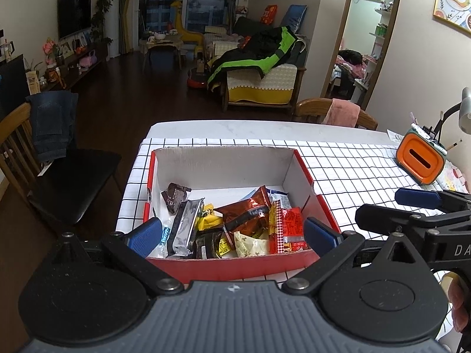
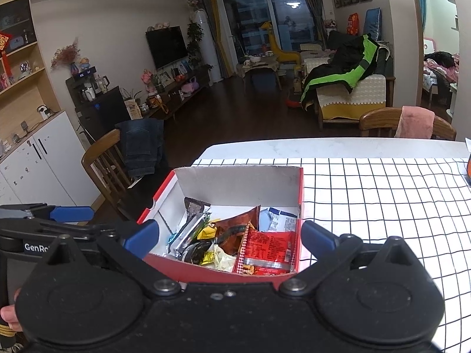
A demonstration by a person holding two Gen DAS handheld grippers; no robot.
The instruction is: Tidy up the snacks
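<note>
Red box (image 1: 235,267) ahead of both tools holds all visible snacks (image 1: 235,226); bench (image 2: 382,194) beside it bare. Left tool (image 1: 232,235), right tool (image 2: 231,236) released. Looks nearly done.

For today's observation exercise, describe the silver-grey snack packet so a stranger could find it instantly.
Start at the table with the black-grid cloth and find the red cardboard box with white inner walls. Among the snacks heaped at its near end, look to the left side: the silver-grey packet lies lengthwise there. It is the only long metallic grey wrapper; its neighbours are yellow, red or dark brown.
</note>
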